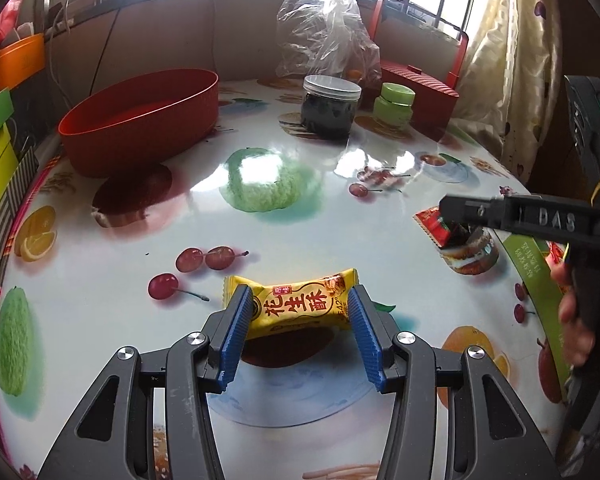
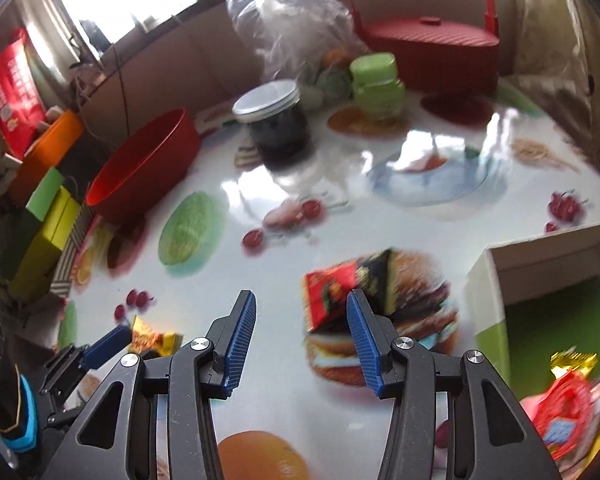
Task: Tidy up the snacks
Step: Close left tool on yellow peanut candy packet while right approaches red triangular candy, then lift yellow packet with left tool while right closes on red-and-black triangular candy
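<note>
A yellow snack packet (image 1: pixel 294 304) with red characters lies on the fruit-print table (image 1: pixel 284 216). My left gripper (image 1: pixel 298 300) is open, its blue pads either side of the packet's middle. It also shows in the right wrist view (image 2: pixel 154 340) at lower left. A red and black snack packet (image 2: pixel 340 292) lies flat on the table. My right gripper (image 2: pixel 302 300) is open and empty, just left of it. In the left wrist view the right gripper's finger (image 1: pixel 500 212) hangs over that packet (image 1: pixel 440 228). A green-lined cardboard box (image 2: pixel 548 312) at the right holds wrapped snacks (image 2: pixel 568 404).
A red oval tub (image 1: pixel 140 116) stands at the back left. A dark jar with a clear lid (image 1: pixel 330 106), a green-lidded jar (image 1: pixel 394 104), a clear plastic bag (image 1: pixel 324 32) and a red lidded basket (image 1: pixel 416 84) stand at the back. Coloured boxes (image 2: pixel 48 224) line the left edge.
</note>
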`<state>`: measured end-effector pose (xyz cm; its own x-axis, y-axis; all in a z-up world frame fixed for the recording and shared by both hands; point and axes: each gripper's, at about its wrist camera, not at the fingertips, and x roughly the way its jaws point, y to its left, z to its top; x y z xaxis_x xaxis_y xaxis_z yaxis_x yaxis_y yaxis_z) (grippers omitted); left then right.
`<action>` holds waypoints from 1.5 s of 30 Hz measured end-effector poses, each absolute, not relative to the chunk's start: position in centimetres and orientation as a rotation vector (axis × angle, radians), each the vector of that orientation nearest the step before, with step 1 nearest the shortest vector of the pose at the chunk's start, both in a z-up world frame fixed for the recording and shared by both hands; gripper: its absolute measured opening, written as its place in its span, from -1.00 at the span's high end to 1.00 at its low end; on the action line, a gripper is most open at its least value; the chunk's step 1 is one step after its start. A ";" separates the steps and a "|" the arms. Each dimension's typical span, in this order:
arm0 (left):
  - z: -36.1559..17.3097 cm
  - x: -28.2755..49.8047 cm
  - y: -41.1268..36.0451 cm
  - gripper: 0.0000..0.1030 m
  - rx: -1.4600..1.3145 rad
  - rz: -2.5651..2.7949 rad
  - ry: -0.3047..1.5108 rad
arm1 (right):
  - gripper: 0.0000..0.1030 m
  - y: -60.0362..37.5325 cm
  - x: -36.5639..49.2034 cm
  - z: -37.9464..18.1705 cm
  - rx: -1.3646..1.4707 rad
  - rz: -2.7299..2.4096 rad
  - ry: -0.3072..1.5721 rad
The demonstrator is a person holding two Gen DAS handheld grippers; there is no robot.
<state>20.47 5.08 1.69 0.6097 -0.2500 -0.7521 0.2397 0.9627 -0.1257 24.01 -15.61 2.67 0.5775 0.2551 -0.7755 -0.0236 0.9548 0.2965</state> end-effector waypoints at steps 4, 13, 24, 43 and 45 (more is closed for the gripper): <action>1.7 20.6 5.0 0.01 -0.015 -0.276 0.870 | 0.09 -16.6 24.9 2.4 0.275 0.122 0.944; 1.4 20.7 5.4 -0.08 -0.036 -0.278 0.875 | 0.09 -16.4 27.3 0.7 0.264 0.047 1.003; 1.4 20.3 6.0 -0.09 -0.025 -0.273 0.879 | 0.09 -13.9 26.0 0.7 0.169 0.146 1.012; 2.4 20.5 9.0 -0.09 -0.232 -0.138 0.903 | 0.08 -13.5 26.4 2.0 0.033 0.200 0.943; 1.9 21.1 9.0 -0.09 -0.259 -0.109 0.918 | 0.08 -13.9 26.9 1.3 0.077 0.202 0.974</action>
<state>21.07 9.03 1.93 0.6043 -0.2036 -0.7704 -0.0167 0.9634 -0.2677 26.92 -13.87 1.27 0.5449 0.2045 -0.8132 -0.1354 0.9785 0.1554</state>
